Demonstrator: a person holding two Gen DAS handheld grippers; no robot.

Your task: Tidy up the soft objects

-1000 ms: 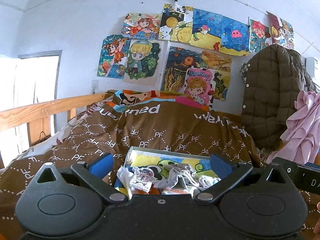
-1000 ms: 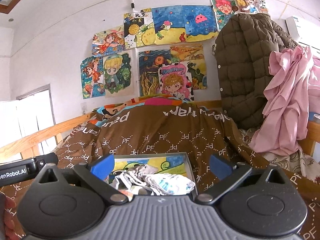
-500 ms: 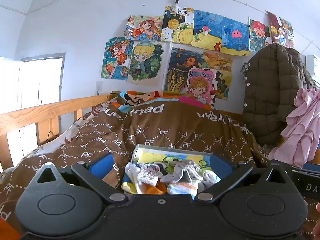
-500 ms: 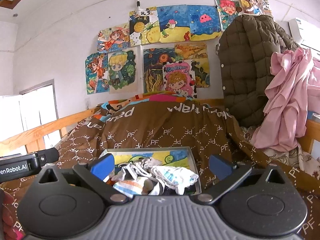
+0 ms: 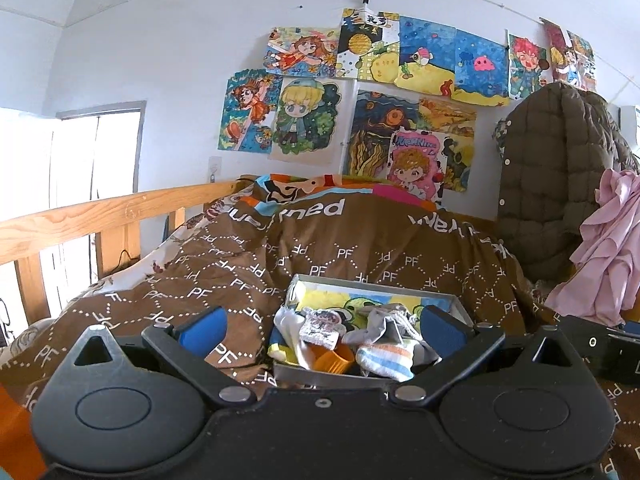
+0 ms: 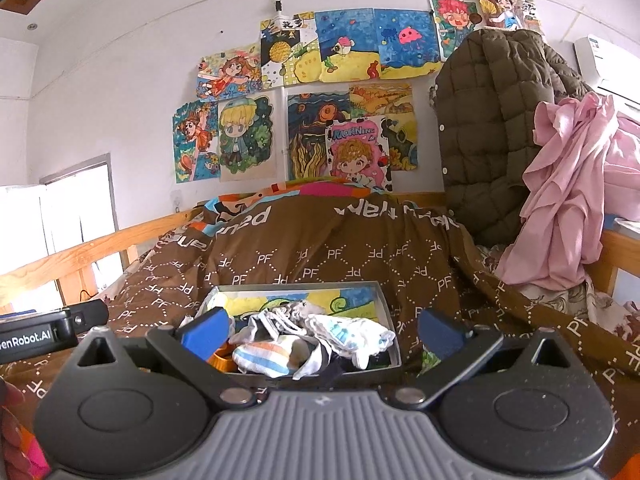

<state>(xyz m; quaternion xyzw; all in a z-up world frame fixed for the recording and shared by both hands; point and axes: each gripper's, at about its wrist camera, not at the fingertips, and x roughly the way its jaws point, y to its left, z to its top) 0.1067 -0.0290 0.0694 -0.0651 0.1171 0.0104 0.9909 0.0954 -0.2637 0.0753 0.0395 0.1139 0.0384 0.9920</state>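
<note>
A shallow box [image 5: 456, 306] with a cartoon-printed inside lies on the brown quilt. It holds a heap of socks [image 5: 382, 354]: white, grey, striped and an orange one. In the right wrist view the box [image 6: 386, 312] and its socks [image 6: 344, 330] sit just ahead. My left gripper [image 5: 320, 330] is open and empty, its blue fingertips [image 5: 202, 328] wide apart just short of the box. My right gripper [image 6: 322, 330] is open and empty, its blue fingertips [image 6: 442, 330] either side of the box's near edge.
The brown quilt [image 5: 340, 248] covers the bed, humped up behind the box. A wooden rail [image 5: 100, 216] runs along the left. A quilted brown coat [image 6: 488, 128] and pink clothes [image 6: 568, 200] hang at the right. Drawings cover the wall.
Both grippers have drawn back or tilted a little, so the box and socks show more fully between the fingers. Both stay open and empty.
</note>
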